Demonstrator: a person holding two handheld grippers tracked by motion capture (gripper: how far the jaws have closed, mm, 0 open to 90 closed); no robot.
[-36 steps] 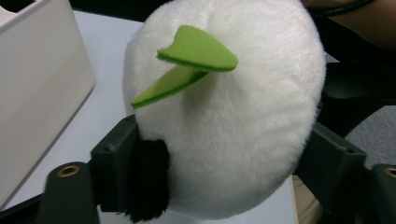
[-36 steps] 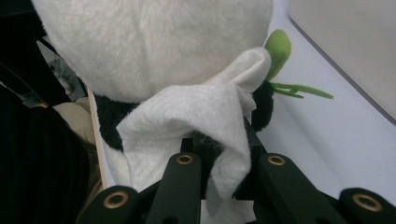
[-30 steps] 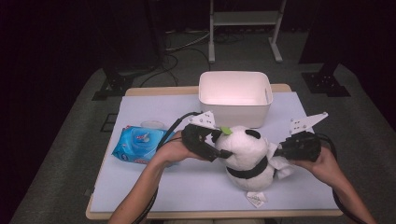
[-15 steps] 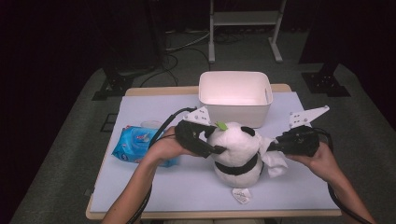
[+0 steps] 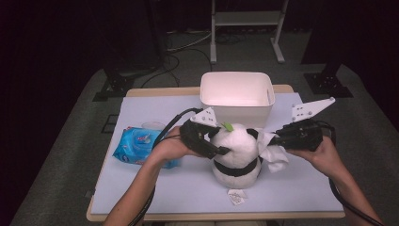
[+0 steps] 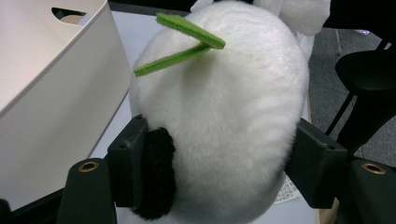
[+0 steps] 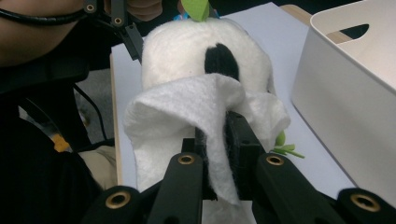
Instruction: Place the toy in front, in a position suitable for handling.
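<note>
A white plush panda [image 5: 237, 155] with black ears, a black band and a green leaf [image 6: 187, 42] on its head stands upright at the table's middle. My left gripper [image 5: 221, 149] comes from the left and is shut on the panda's head [image 6: 224, 116]; both pads press into the fur, one over a black ear [image 6: 156, 172]. My right gripper [image 5: 275, 140] is shut on a white cloth [image 7: 187, 112], which lies against the panda's right side [image 5: 275, 157]. In the right gripper view the panda [image 7: 187, 51] is just behind the cloth.
A white plastic bin [image 5: 236, 94] stands right behind the panda, close to both grippers. A blue wipes pack [image 5: 136, 146] lies at the left under the person's left wrist. A small white tag [image 5: 236, 197] lies in front of the panda.
The panda has shifted a little to the left in the left gripper's grip. The right gripper has risen slightly with the cloth, still against the panda's side.
</note>
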